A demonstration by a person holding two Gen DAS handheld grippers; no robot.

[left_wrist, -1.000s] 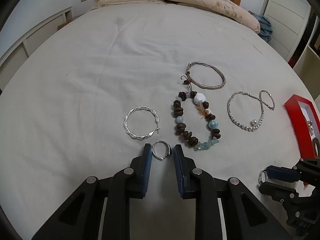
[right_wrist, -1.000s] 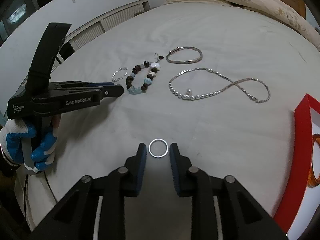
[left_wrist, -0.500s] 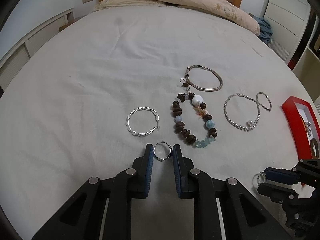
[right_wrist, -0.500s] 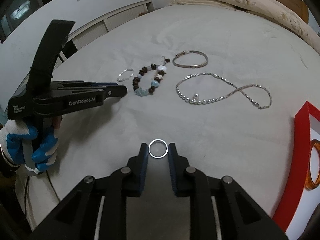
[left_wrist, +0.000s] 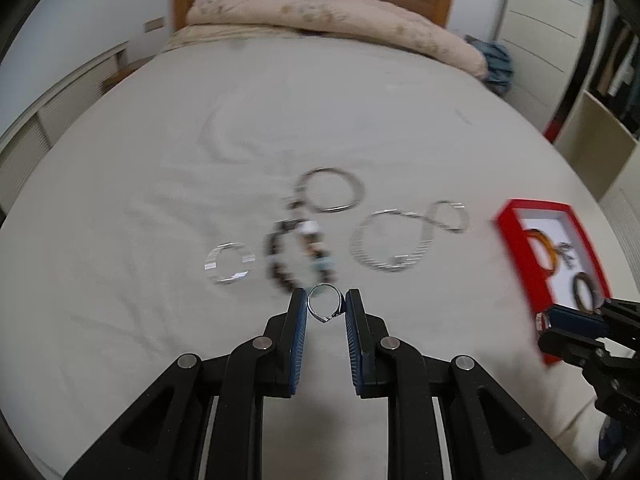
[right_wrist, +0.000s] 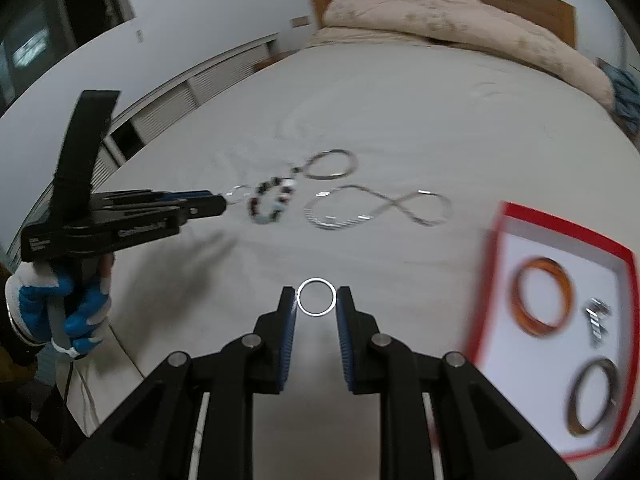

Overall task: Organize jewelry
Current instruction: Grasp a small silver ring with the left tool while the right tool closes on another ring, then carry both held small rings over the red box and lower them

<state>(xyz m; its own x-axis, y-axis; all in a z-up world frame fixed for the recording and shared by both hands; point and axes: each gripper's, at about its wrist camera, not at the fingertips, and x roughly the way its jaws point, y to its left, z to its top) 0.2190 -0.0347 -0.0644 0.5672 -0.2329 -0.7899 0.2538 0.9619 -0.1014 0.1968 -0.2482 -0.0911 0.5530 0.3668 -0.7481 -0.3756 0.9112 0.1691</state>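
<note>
My left gripper (left_wrist: 325, 300) is shut on a small silver ring with a setting (left_wrist: 323, 319) and holds it above the white bed sheet. My right gripper (right_wrist: 316, 298) is shut on a plain silver ring (right_wrist: 316, 279), also clear of the sheet. On the sheet beyond lie a twisted silver hoop (left_wrist: 229, 263), a brown beaded bracelet (left_wrist: 280, 272), a silver bangle (left_wrist: 332, 190) and a silver chain necklace (left_wrist: 404, 236). A red box (right_wrist: 560, 224) lies to the right with an orange bangle (right_wrist: 540, 298), a dark bangle (right_wrist: 594, 398) and a small silver piece (right_wrist: 598, 320) in it.
A folded beige duvet (left_wrist: 320, 20) lies against the wooden headboard at the far end of the bed. A person's blue-and-white gloved hand (right_wrist: 60, 304) grips the left gripper's handle. White cabinets stand along the left wall and shelving to the right.
Both grippers have risen off the sheet with their rings pinched between the pads. The jewelry on the bed looks farther away and the red box has come more fully into view.
</note>
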